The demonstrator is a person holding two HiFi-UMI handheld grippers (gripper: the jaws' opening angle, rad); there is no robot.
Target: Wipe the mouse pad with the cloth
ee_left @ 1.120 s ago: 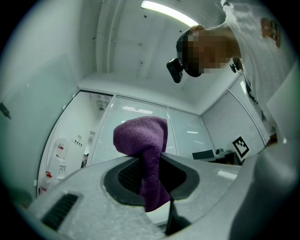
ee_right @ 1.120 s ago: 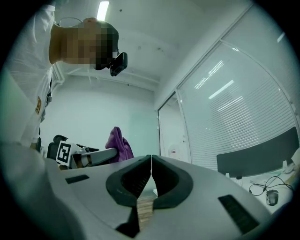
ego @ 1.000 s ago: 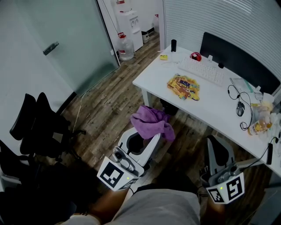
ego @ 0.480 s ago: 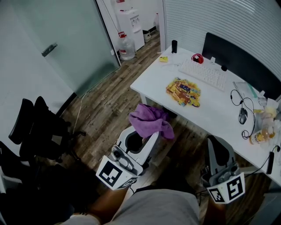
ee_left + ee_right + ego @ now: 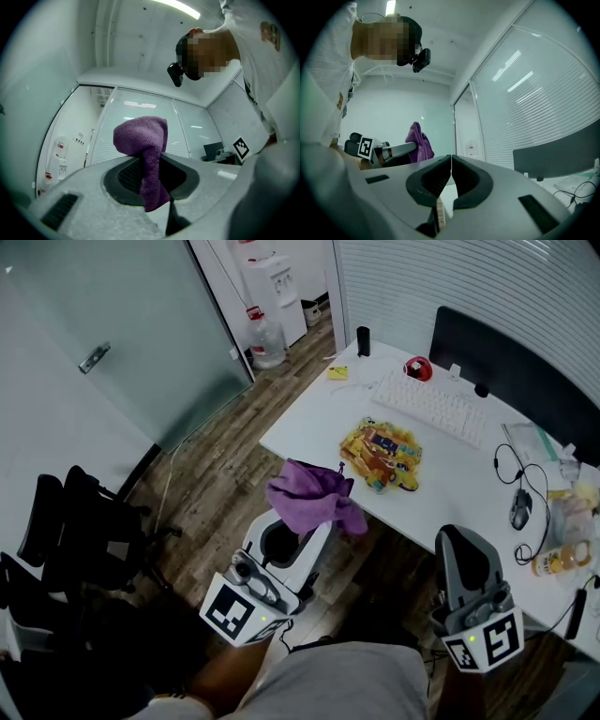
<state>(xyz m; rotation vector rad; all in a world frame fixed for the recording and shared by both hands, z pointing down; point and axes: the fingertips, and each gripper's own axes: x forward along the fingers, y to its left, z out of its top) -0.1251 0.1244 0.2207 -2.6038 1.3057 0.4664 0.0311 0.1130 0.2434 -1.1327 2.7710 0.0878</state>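
Note:
The mouse pad [image 5: 380, 444] is a yellow, brightly printed mat lying on the white desk [image 5: 309, 413]. My left gripper [image 5: 302, 523] is shut on a purple cloth [image 5: 310, 497], which bunches above the jaws and hangs in front of the desk's near edge. In the left gripper view the purple cloth [image 5: 142, 140] is pinched between the jaws of the left gripper [image 5: 151, 174] and droops down. My right gripper [image 5: 460, 542] hangs below the desk edge, shut and empty; its jaws meet in the right gripper view [image 5: 451, 165], where the cloth [image 5: 418, 139] shows off to the left.
On the desk lie a white keyboard [image 5: 432, 399], a black mouse [image 5: 520, 510] with its cable, a red object [image 5: 417, 366] and a black cylinder [image 5: 362, 339]. A dark monitor [image 5: 511, 367] stands behind. Black chairs [image 5: 80, 531] are at left, a water dispenser [image 5: 268, 289] stands by the glass door.
Both grippers have come nearer to the desk, the left still shut on the cloth. The mouse pad now sits closer to the cloth in the head view.

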